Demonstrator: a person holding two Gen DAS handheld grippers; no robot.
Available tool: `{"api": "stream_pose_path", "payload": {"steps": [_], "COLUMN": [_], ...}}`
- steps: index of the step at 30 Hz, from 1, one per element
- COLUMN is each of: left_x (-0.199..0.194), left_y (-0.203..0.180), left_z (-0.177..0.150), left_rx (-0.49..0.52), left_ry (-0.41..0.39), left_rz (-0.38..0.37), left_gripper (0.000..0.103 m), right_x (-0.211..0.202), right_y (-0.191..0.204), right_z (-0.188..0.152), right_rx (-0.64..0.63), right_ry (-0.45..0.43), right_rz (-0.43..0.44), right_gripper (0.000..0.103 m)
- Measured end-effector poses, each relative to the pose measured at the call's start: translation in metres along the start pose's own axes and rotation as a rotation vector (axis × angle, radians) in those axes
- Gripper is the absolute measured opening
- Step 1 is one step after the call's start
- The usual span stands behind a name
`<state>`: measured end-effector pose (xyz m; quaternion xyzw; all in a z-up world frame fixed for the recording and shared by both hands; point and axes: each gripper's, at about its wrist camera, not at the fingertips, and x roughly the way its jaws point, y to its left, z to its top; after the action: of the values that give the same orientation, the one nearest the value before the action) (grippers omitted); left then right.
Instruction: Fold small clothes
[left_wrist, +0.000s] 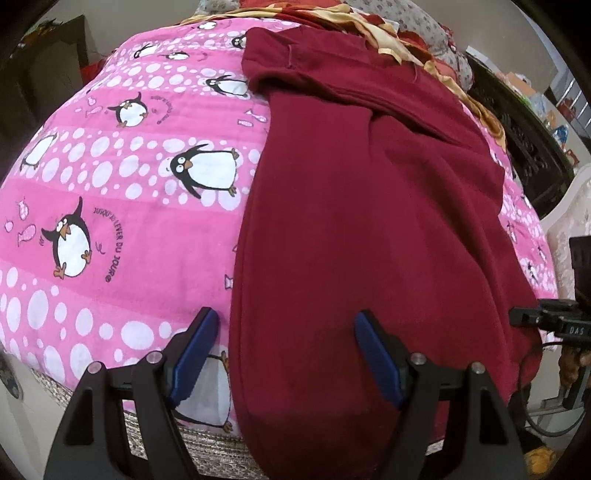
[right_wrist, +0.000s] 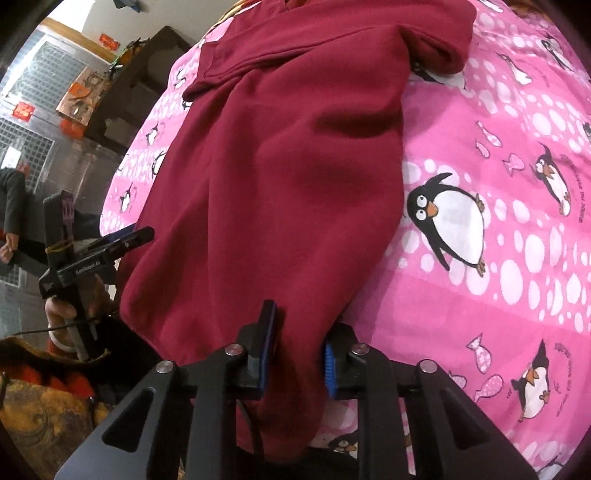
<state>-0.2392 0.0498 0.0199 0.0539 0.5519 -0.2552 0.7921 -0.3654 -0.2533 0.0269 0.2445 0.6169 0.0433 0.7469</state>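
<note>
Maroon fleece, a small sweatshirt (left_wrist: 369, 206), lay spread on a bed covered by a pink penguin-print blanket (left_wrist: 110, 177), its near hem reaching the bed's near edge. The left tongs (left_wrist: 286, 328) stood wide, with the sweatshirt's left side edge running between the two blue pads (left_wrist: 195, 354); one pad hung over bare blanket just beside that edge, the other over the cloth, and neither pressed on it. The right tongs (right_wrist: 299, 332) were narrow, with a bunched fold of the hem between their pads, near the sweatshirt's right edge; the cloth filled the gap and the pads looked tight on it. Beyond the left tongs a wide stretch of blanket lay open on their outer side. The same held on the outer side of the right tongs. Ahead of both tongs a sleeve (left_wrist: 314, 62) lay folded across the sweatshirt's far end. In the right wrist view, a hand (right_wrist: 62, 314) held the left tongs' handle off the bed's near edge.
</note>
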Motion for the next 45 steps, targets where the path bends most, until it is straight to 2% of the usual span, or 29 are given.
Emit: {"api": "stream_pose_path", "payload": {"steps": [4, 8, 10, 11, 12, 13, 15, 17, 23, 31, 34, 38, 45], "left_x": [0.001, 0.003, 0.002, 0.002, 0.003, 0.003, 0.005, 0.001, -0.040, -0.029, -0.035, -0.046, -0.070], "left_y": [-0.002, -0.007, -0.008, -0.008, -0.009, -0.007, -0.001, 0.003, 0.012, 0.033, 0.031, 0.025, 0.013], "left_z": [-0.001, 0.001, 0.002, 0.003, 0.007, 0.010, 0.017, 0.022, 0.019, 0.007, 0.017, 0.035, 0.084], "left_rx": [0.007, 0.026, 0.032, 0.029, 0.022, 0.009, -0.038, -0.054, -0.034, -0.067, -0.036, -0.002, 0.014], "left_ry": [0.004, -0.001, -0.004, -0.003, 0.002, 0.013, 0.050, 0.053, -0.030, 0.038, 0.031, 0.004, -0.087], "left_rz": [0.006, 0.020, 0.027, 0.028, 0.014, -0.013, -0.084, -0.098, -0.117, -0.118, -0.121, -0.135, -0.180], "left_gripper": [0.083, 0.079, 0.061, 0.053, 0.031, 0.012, 0.011, 0.011, 0.011, 0.010, 0.010, 0.010, 0.010], "right_x": [0.004, 0.006, 0.006, 0.004, 0.003, 0.002, -0.005, -0.016, -0.053, -0.022, -0.020, -0.039, -0.073], "right_y": [-0.007, -0.003, 0.002, 0.001, 0.004, 0.007, 0.009, 0.010, 0.008, 0.003, 0.002, 0.001, -0.002], "right_z": [0.001, 0.002, 0.002, 0.000, 0.000, 0.001, 0.001, 0.002, -0.009, -0.040, -0.039, -0.042, -0.010], "right_rx": [0.045, 0.022, 0.004, -0.007, -0.025, -0.032, -0.030, -0.038, -0.018, -0.013, -0.018, -0.045, -0.047], "right_ry": [-0.018, -0.025, -0.027, -0.025, -0.022, -0.025, -0.048, -0.084, -0.191, -0.164, -0.189, -0.230, -0.347], "right_rz": [0.043, 0.029, 0.010, 0.001, -0.009, 0.002, 0.036, 0.060, 0.155, 0.174, 0.162, 0.154, 0.235], "right_gripper": [0.040, 0.040, 0.040, 0.035, 0.028, 0.028, 0.027, 0.026, 0.025, 0.025, 0.025, 0.025, 0.025]}}
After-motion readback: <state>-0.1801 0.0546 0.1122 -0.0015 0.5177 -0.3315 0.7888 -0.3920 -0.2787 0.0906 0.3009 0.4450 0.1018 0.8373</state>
